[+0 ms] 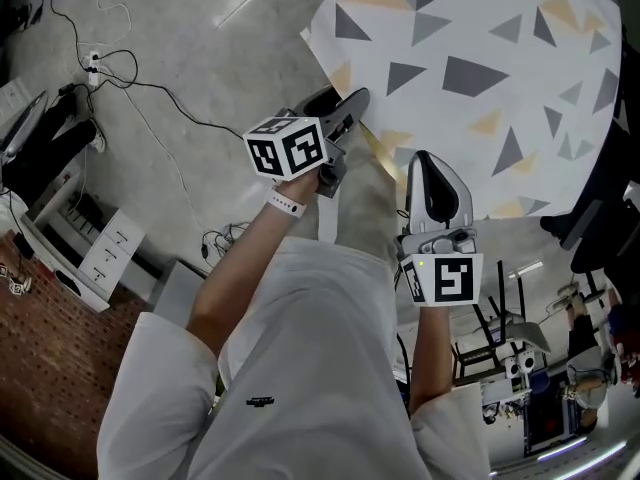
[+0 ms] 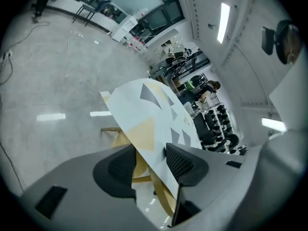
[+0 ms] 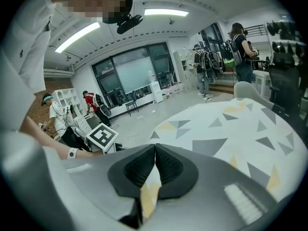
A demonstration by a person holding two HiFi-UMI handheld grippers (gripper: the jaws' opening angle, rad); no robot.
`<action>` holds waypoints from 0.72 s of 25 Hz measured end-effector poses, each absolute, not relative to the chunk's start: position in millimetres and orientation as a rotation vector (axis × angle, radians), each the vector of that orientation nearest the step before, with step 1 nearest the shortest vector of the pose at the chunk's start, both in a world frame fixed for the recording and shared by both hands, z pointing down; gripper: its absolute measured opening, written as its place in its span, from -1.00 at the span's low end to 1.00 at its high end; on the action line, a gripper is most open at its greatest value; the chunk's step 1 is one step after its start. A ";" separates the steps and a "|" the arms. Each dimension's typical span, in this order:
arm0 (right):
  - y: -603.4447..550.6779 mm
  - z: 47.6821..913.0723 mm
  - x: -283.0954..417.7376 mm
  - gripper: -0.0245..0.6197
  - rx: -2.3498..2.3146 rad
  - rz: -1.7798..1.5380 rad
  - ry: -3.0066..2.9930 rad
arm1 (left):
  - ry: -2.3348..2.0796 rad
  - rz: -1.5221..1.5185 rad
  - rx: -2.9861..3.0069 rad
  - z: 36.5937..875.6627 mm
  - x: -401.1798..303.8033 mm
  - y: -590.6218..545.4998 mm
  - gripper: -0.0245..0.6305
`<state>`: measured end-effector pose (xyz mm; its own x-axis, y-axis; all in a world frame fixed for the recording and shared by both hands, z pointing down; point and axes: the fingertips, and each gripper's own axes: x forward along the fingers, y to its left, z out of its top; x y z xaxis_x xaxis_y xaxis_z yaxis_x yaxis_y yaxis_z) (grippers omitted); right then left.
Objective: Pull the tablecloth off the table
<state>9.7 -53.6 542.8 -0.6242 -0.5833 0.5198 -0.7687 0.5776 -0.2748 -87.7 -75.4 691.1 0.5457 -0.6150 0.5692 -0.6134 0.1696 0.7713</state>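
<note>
The left gripper (image 2: pixel 150 153) has its 2 jaws apart, with the edge of the triangle-patterned tablecloth (image 1: pixel 470 68) between them at the cloth's 8 o'clock rim. The right gripper (image 3: pixel 155 149) is clamped on a fold of the 6 o'clock rim. The tablecloth covers the round table, at 1 o'clock in the head view.

The white tablecloth (image 1: pixel 480 118), lying between the grey left gripper (image 2: pixel 151 162)'s black pads (image 2: pixel 120 167), is showing grey and yellow triangles. The right gripper (image 3: pixel 155 150)'s cube (image 1: pixel 445 280) is showing black-and-white squares.
</note>
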 end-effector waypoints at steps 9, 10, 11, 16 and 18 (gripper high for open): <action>-49.9 535.2 23.7 -0.93 1.183 0.674 -2.413 | -1.316 0.242 1.642 656.0 -96.6 -73.7 -0.84; -49.0 534.6 26.1 -0.93 1.195 0.674 -2.408 | -1.306 0.237 1.662 649.3 -94.1 -74.8 -0.89; -48.0 534.4 28.5 -0.93 1.207 0.674 -2.402 | -1.292 0.233 1.679 643.2 -91.6 -75.9 -0.90; -38.8 536.5 37.1 -0.65 1.235 0.684 -2.379 | -1.221 0.191 1.725 610.9 -84.3 -81.4 -0.90; -33.3 538.9 37.5 -0.51 1.228 0.661 -2.362 | -1.196 0.156 1.750 591.7 -78.9 -84.1 -0.90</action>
<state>37.5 -33.3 538.9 -0.5365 -0.6474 0.5413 -0.8343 0.5033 -0.2249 -78.9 -84.1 591.7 0.5080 -0.6451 0.5707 -0.7699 -0.0429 0.6368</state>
